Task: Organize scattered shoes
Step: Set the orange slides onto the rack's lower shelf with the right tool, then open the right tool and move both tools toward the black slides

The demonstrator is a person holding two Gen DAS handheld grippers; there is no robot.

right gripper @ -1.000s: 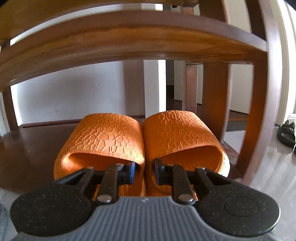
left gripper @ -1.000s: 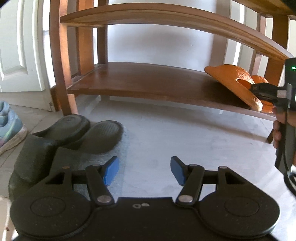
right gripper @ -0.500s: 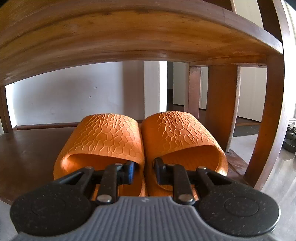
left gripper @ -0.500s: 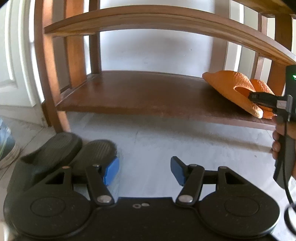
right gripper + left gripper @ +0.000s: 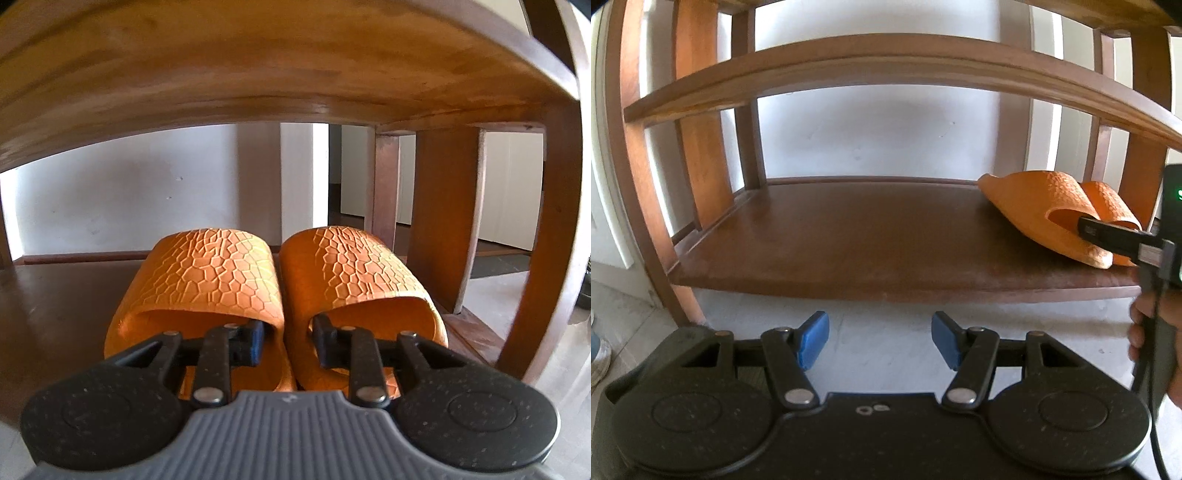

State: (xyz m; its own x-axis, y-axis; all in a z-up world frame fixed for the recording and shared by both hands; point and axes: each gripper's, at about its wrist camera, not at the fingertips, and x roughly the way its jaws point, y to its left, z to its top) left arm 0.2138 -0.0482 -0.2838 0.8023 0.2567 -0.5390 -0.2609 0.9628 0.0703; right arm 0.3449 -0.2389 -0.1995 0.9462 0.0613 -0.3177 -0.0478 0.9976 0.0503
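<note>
Two orange slippers (image 5: 273, 295) side by side on one shelf (image 5: 849, 243).

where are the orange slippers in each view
Left wrist: orange slippers at the right edge, on the lower shelf, with the right gripper reaching into them.
Right wrist: the slippers fill the centre, side by side, one finger of the right gripper inside each.
Shared landmark: the dark wooden lower shelf beneath them.
</note>
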